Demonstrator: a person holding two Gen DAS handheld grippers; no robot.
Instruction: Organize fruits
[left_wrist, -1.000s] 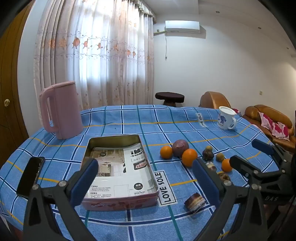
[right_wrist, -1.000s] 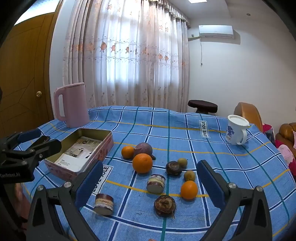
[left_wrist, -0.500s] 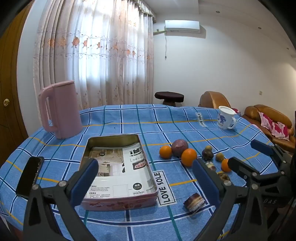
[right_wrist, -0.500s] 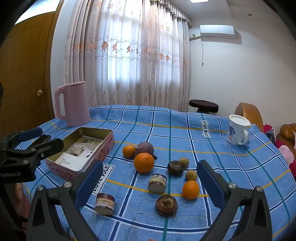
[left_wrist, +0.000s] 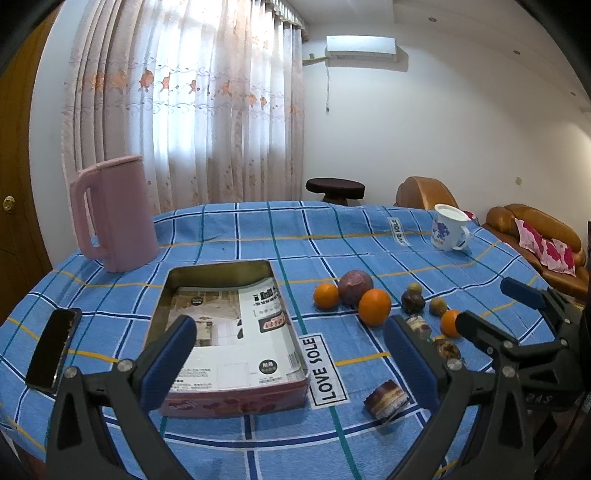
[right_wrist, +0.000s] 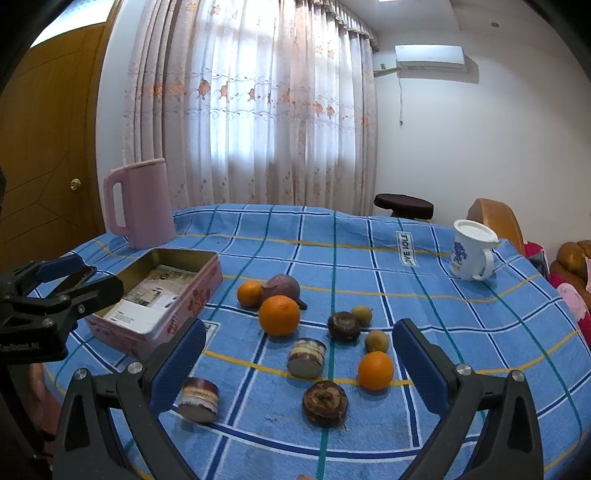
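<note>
1. Left gripper (left_wrist: 291, 354): black angular plastic frame, blue rectangular pads (left_wrist: 168, 360) on both fingers, round silver screws along each arm.
2. Right gripper (right_wrist: 299, 358): same black frame, blue pads (right_wrist: 417, 363), silver screws.
3. Faint white lettering on the black bodies, too small to read fully.

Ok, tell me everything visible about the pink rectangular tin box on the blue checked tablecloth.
The pink rectangular tin box sits open, no lid in sight, flat on the blue checked tablecloth. Its outer walls are pink with a reddish floral print; the inside is dull gold metal with rounded corners. Printed paper sheets line its bottom. No fruit is inside, and neither gripper touches it.
</note>
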